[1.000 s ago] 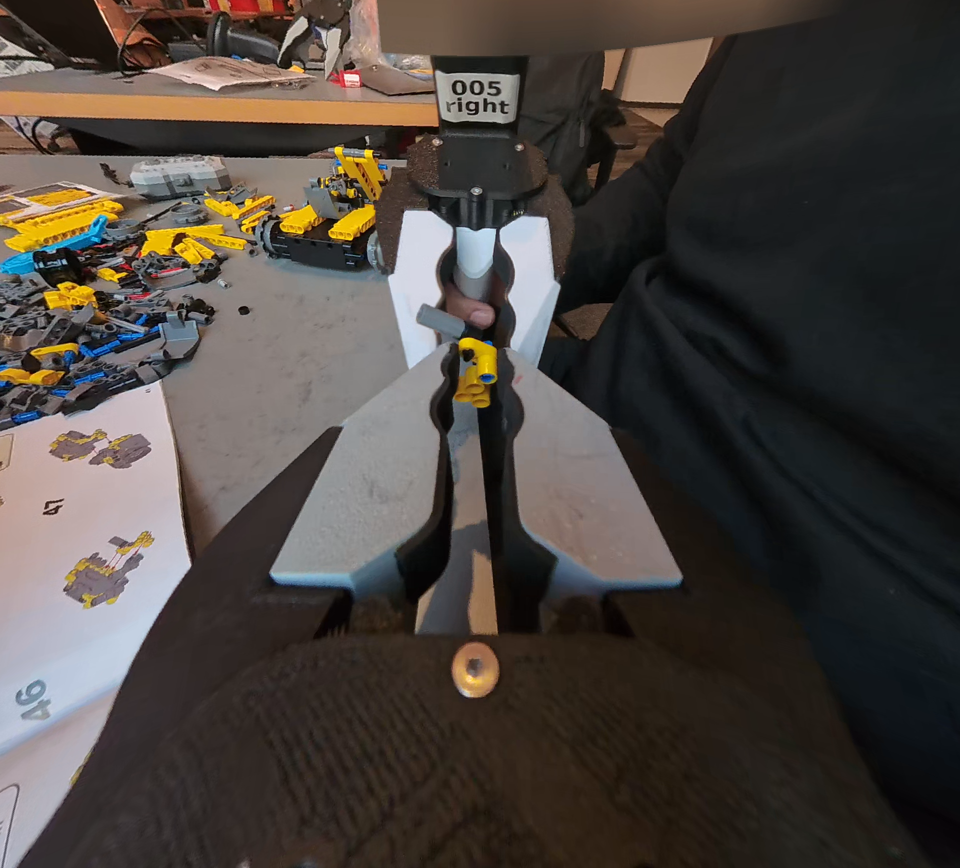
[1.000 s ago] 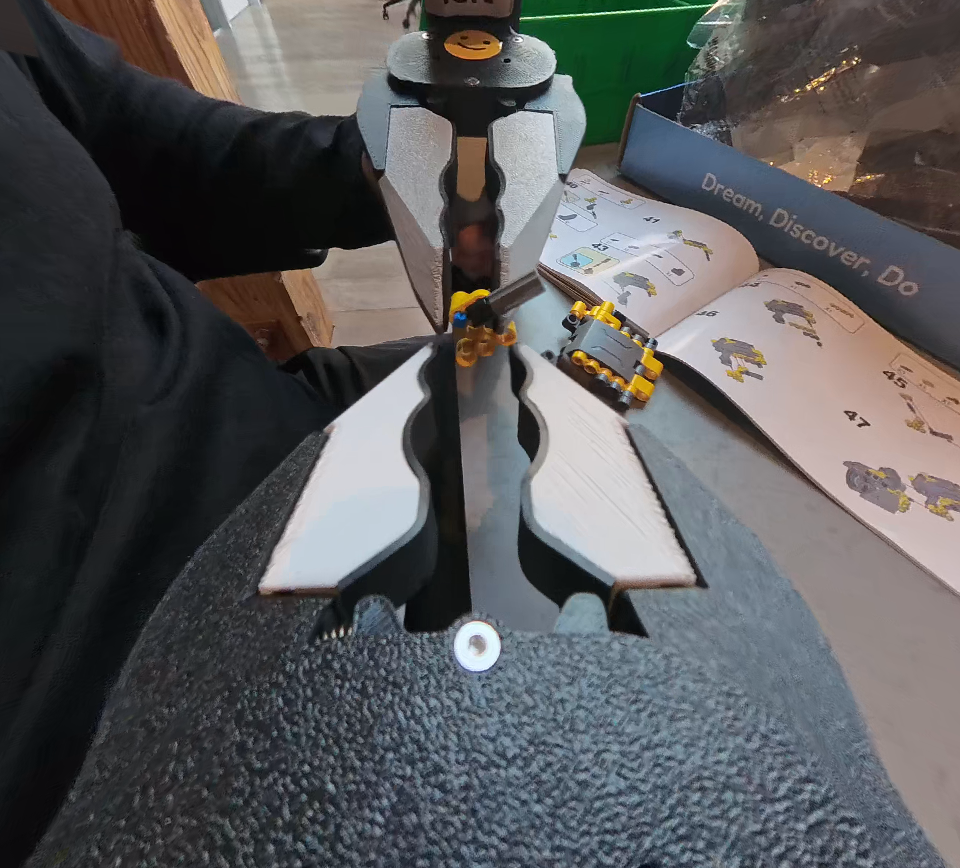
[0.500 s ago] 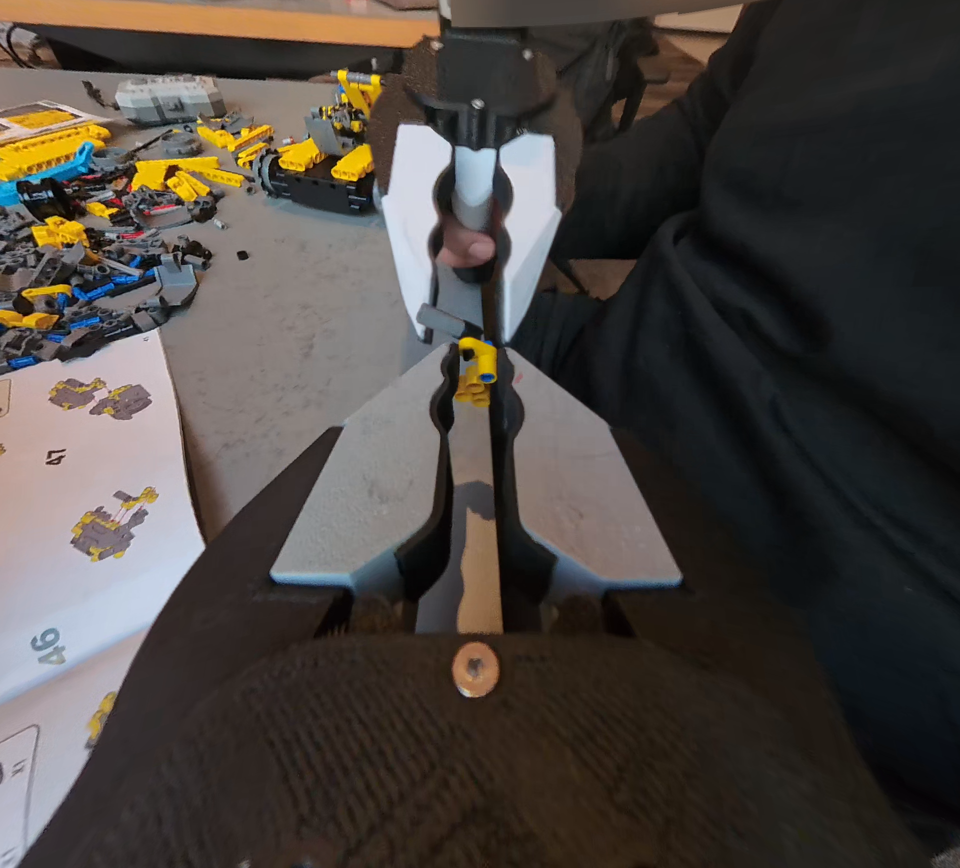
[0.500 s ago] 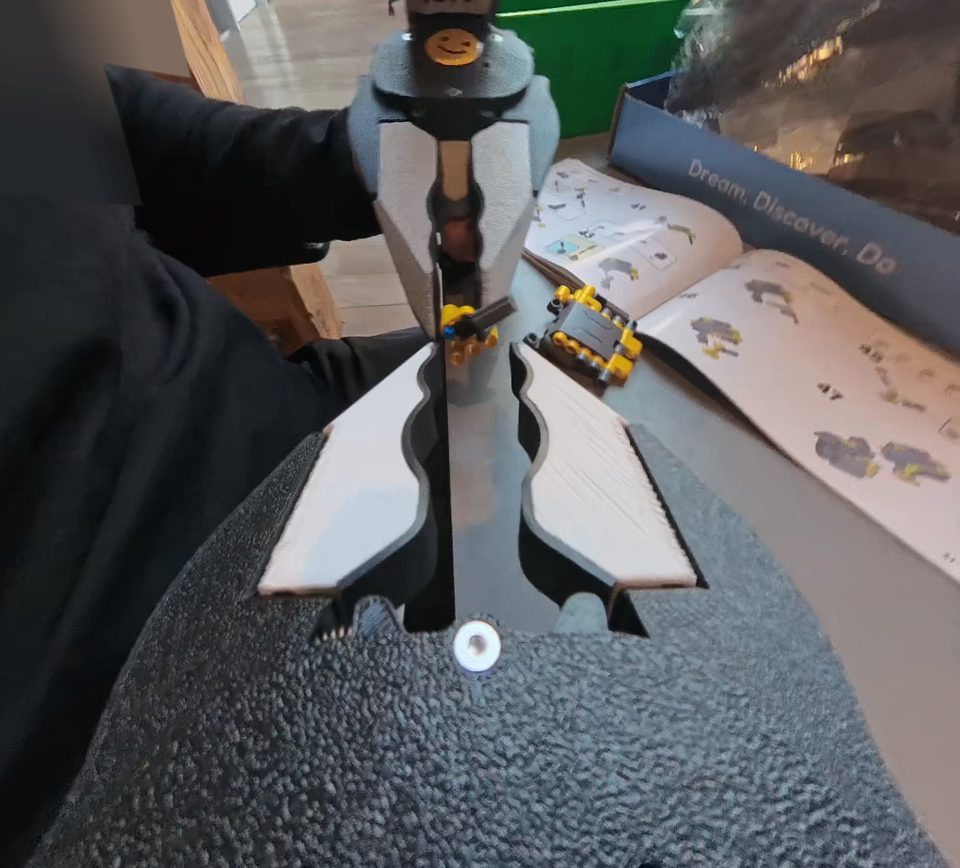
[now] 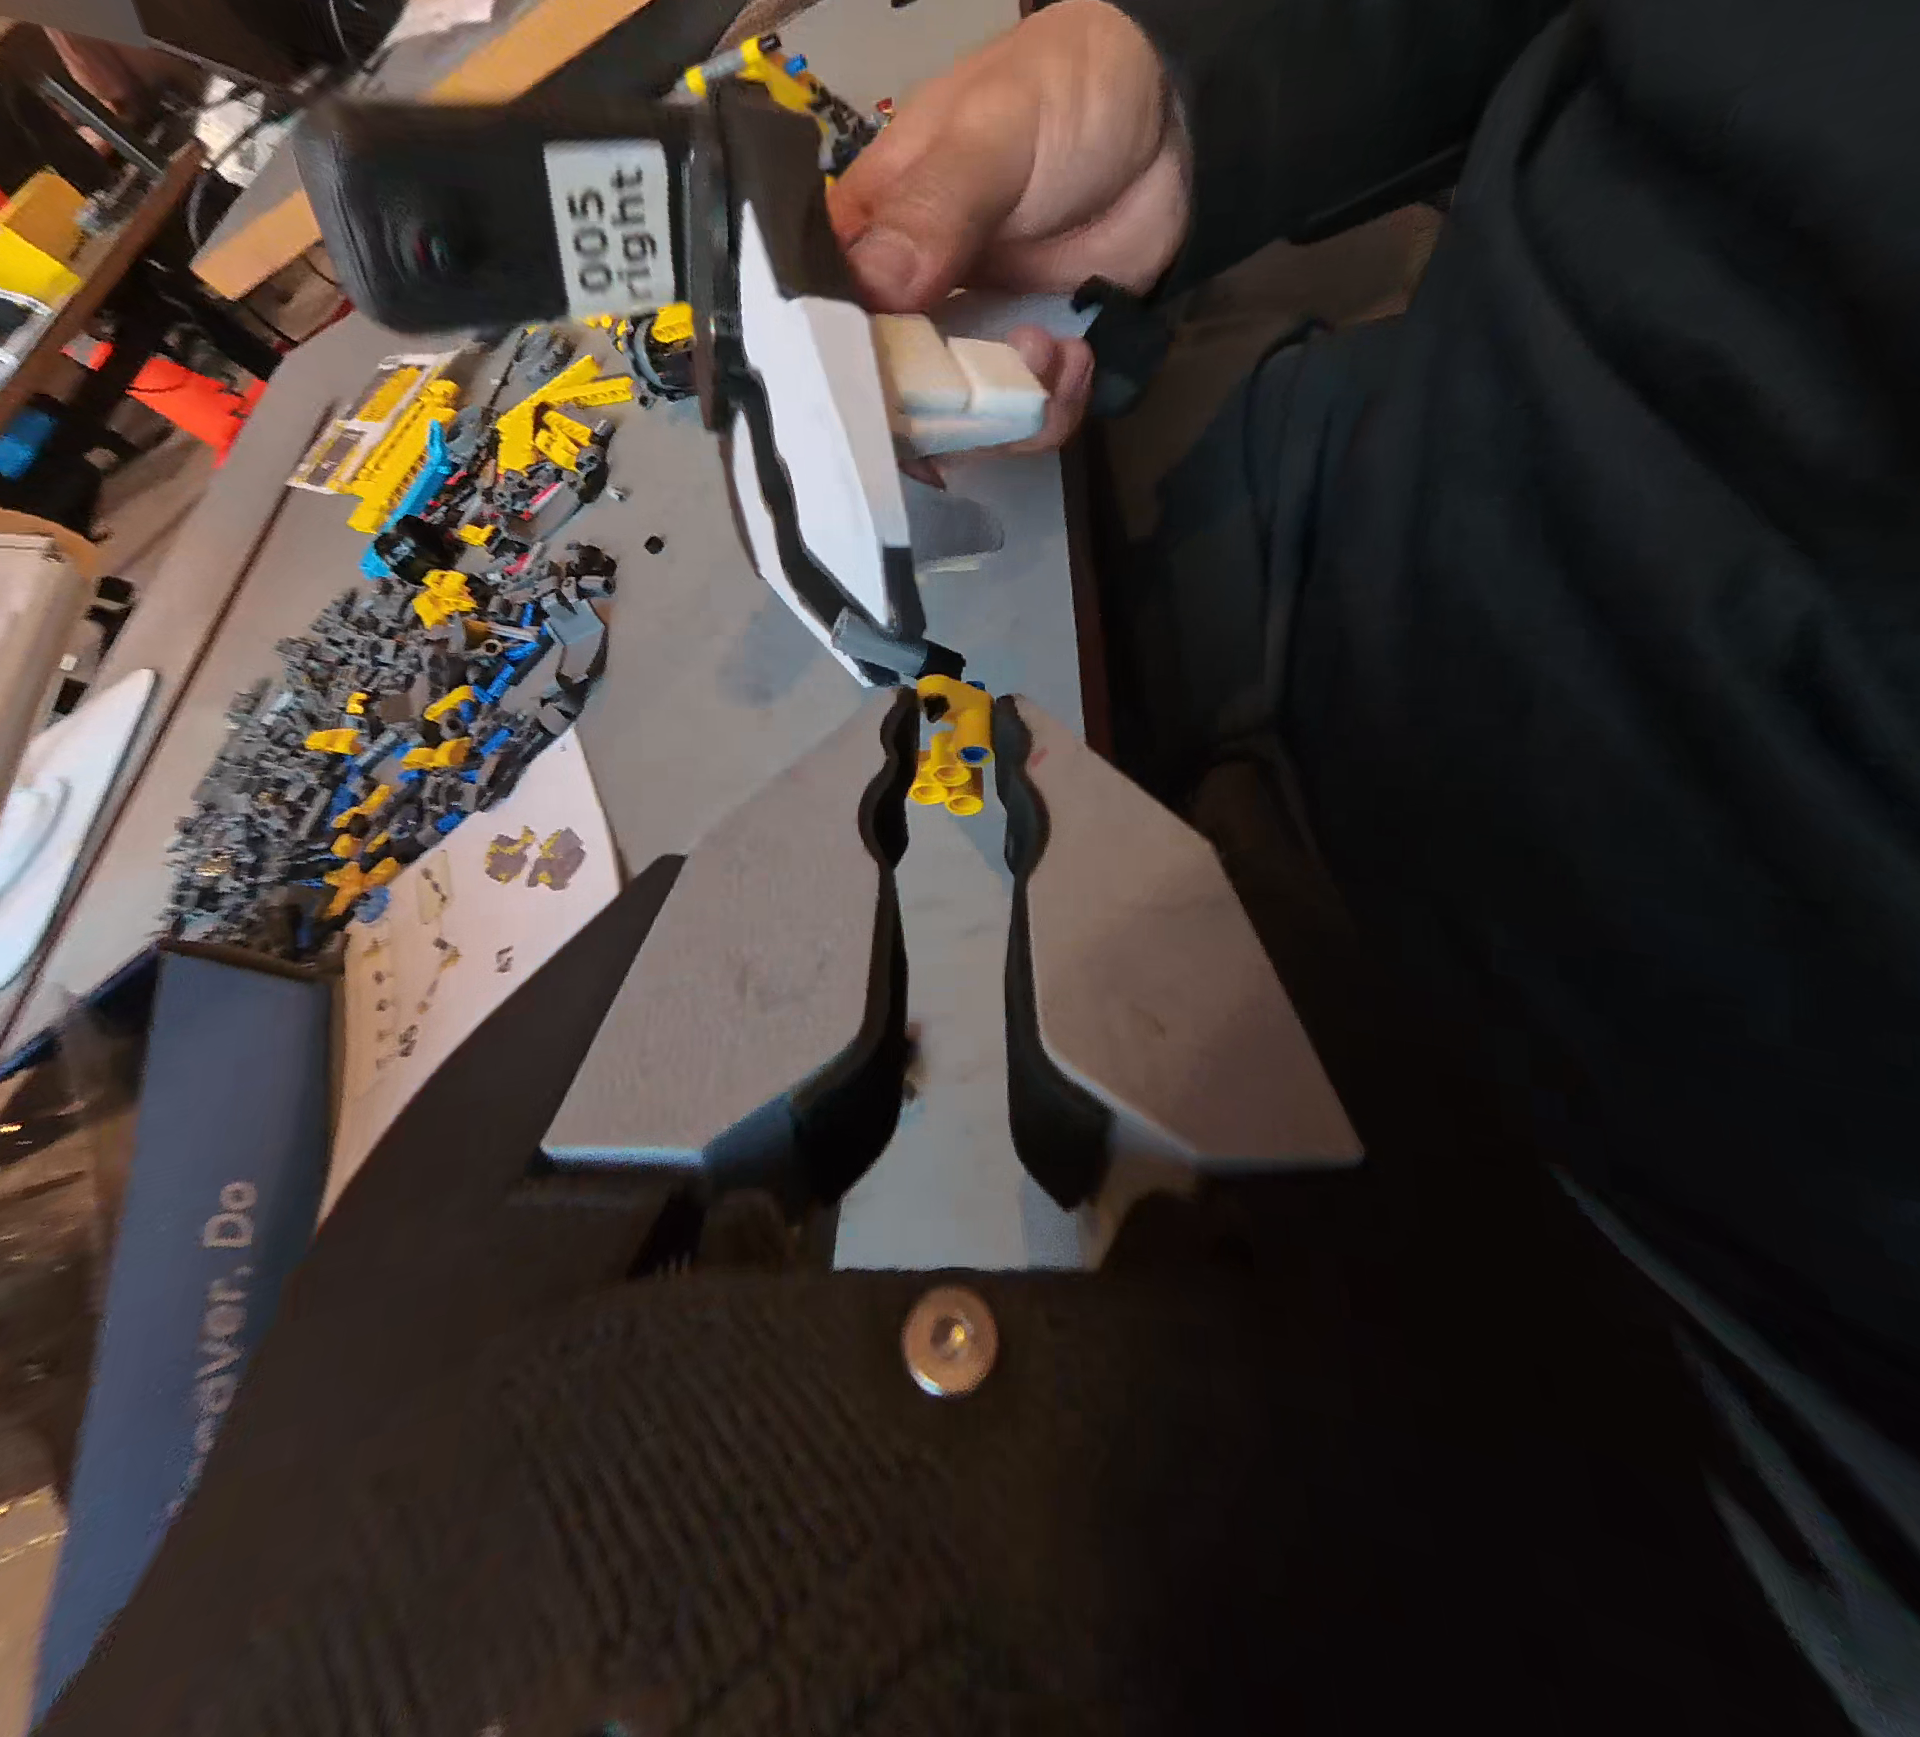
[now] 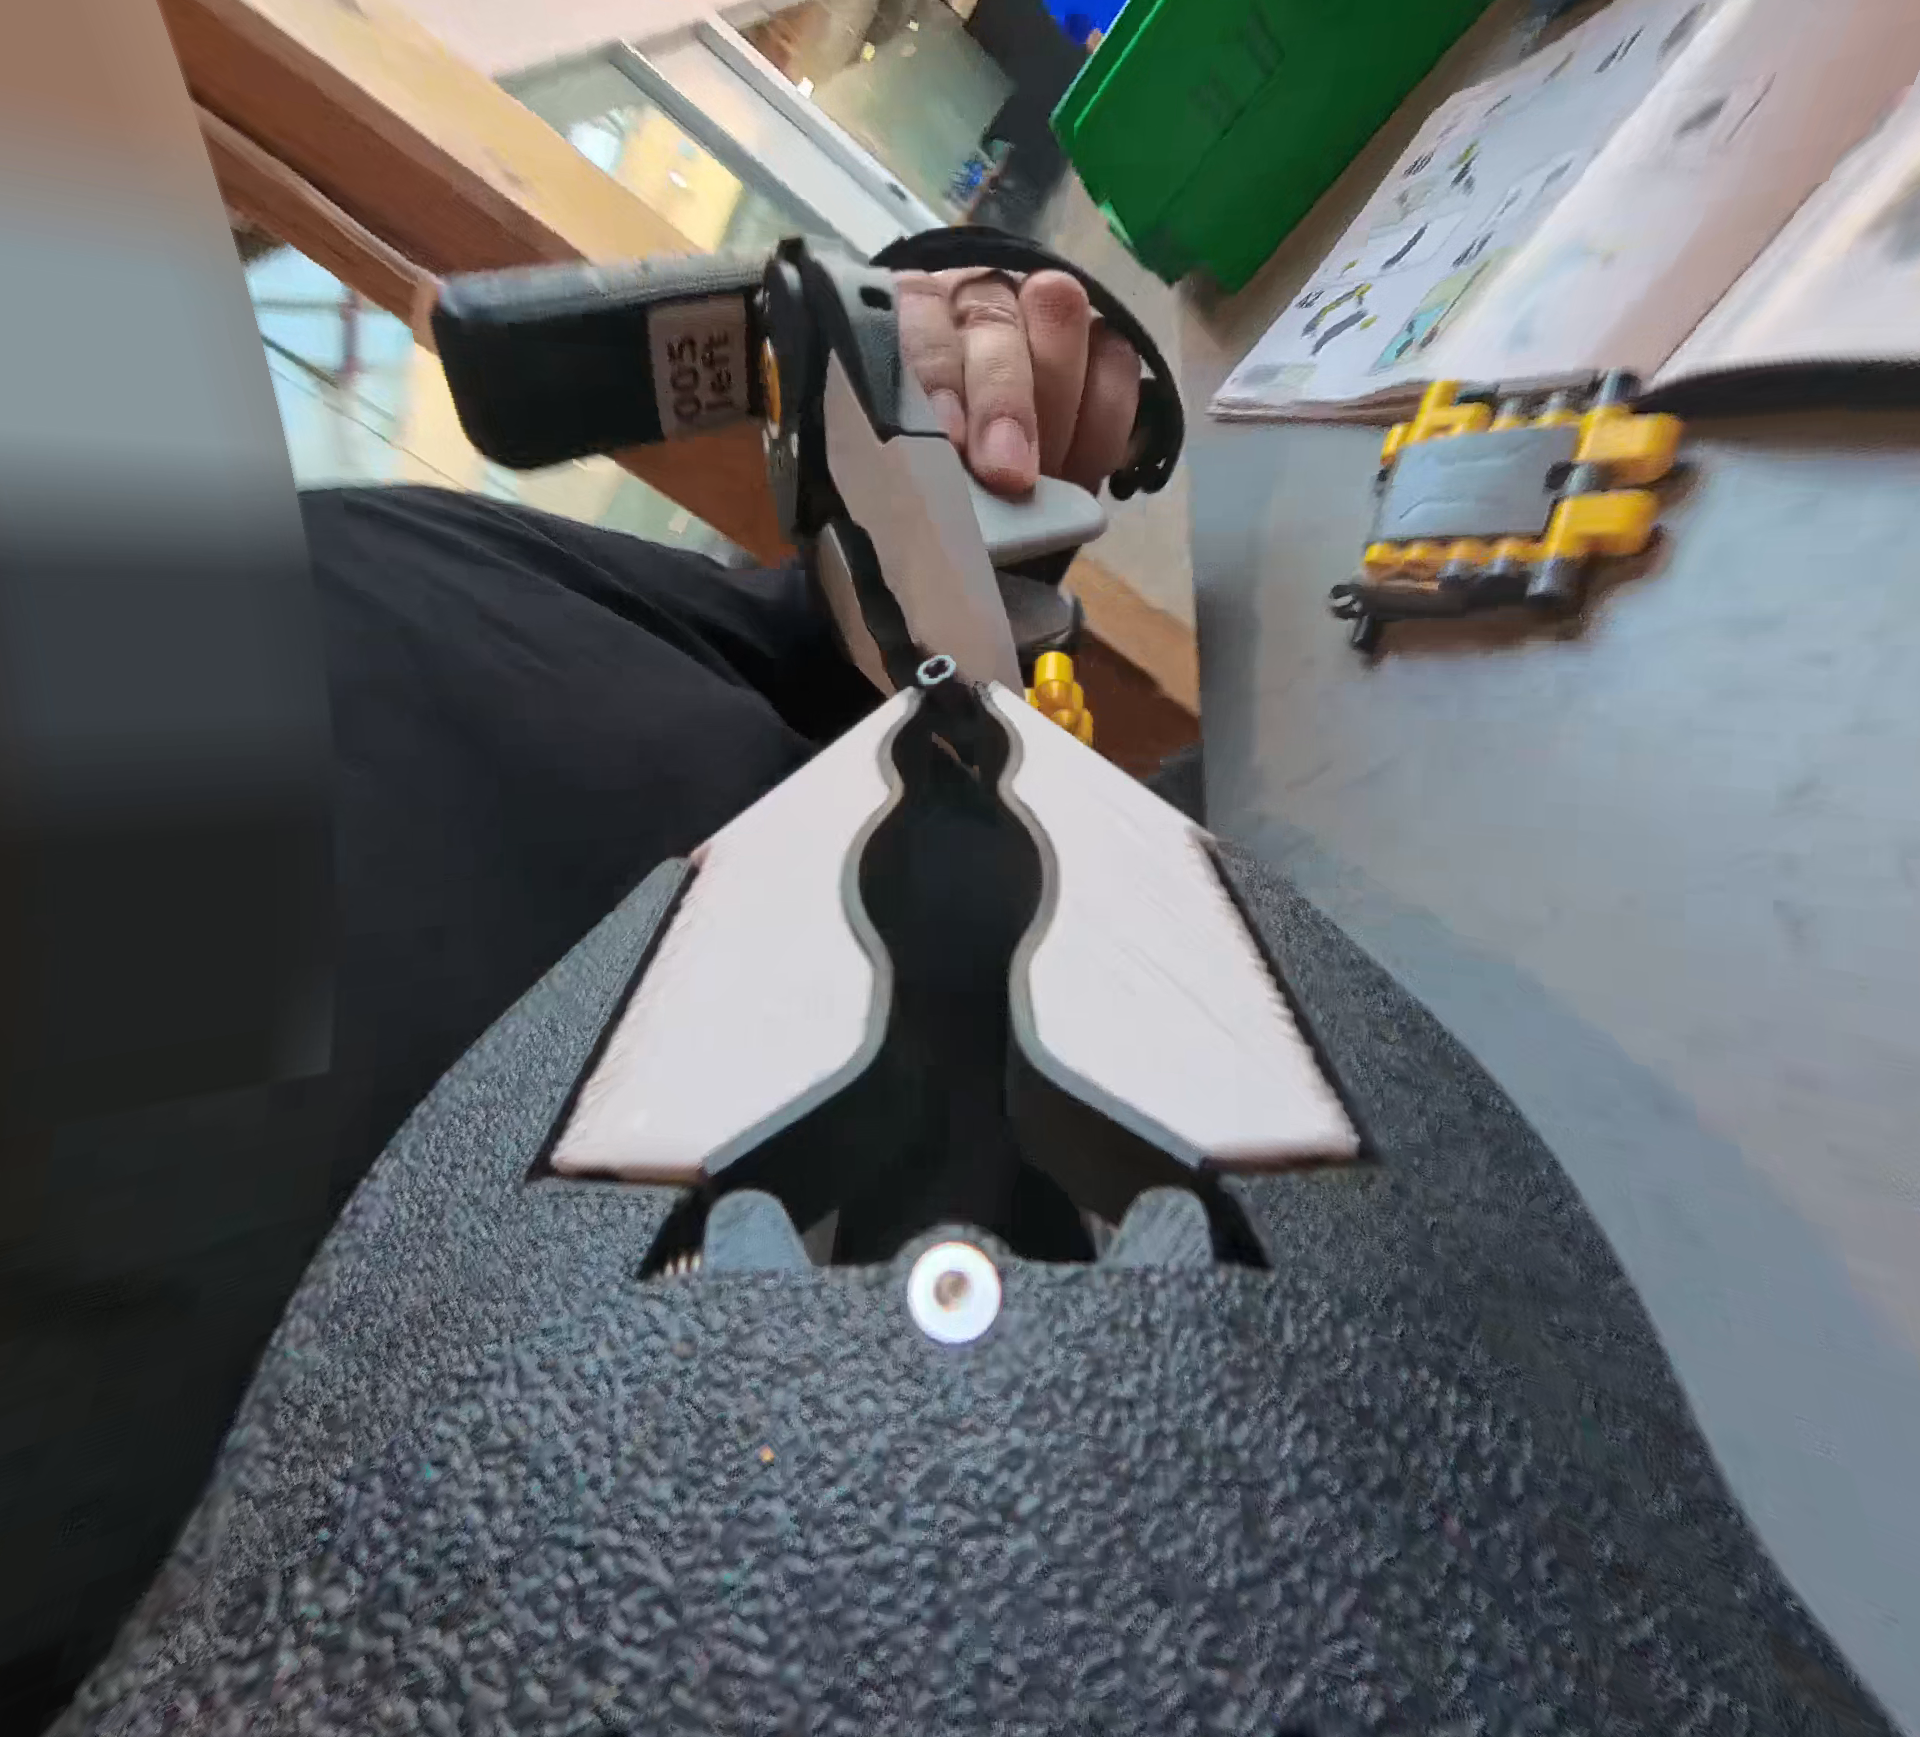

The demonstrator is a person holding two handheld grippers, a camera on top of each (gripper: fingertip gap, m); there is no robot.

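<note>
My left gripper [image 5: 956, 705] is shut on a small yellow connector piece with blue pins [image 5: 951, 757]. My right gripper [image 6: 951, 700] is shut on a small grey pin-like piece [image 6: 938, 671], seen end on at its tips. In the left wrist view the right gripper [image 5: 896, 638] comes in from the upper left, rolled on its side, and its grey piece [image 5: 868, 645] meets the top of the yellow piece. In the right wrist view the left gripper [image 6: 966, 674] also lies rolled, with the yellow piece [image 6: 1060, 695] just behind my tips. A hand holds each gripper.
A heap of loose yellow, grey and blue pieces [image 5: 416, 700] lies on the grey table [image 5: 707, 565]. An open instruction booklet [image 6: 1558, 181] and a small yellow-grey assembly [image 6: 1507, 503] lie nearby. A dark blue box [image 5: 208, 1220], a green bin [image 6: 1278, 56] and the person's black clothing border the space. Both grippers' tips are close together, under 4 cm apart.
Both grippers have rolled sideways and tilted, still tip to tip, so each sees the other lying on its side. The grey piece now points end on at the right camera. Both grips held.
</note>
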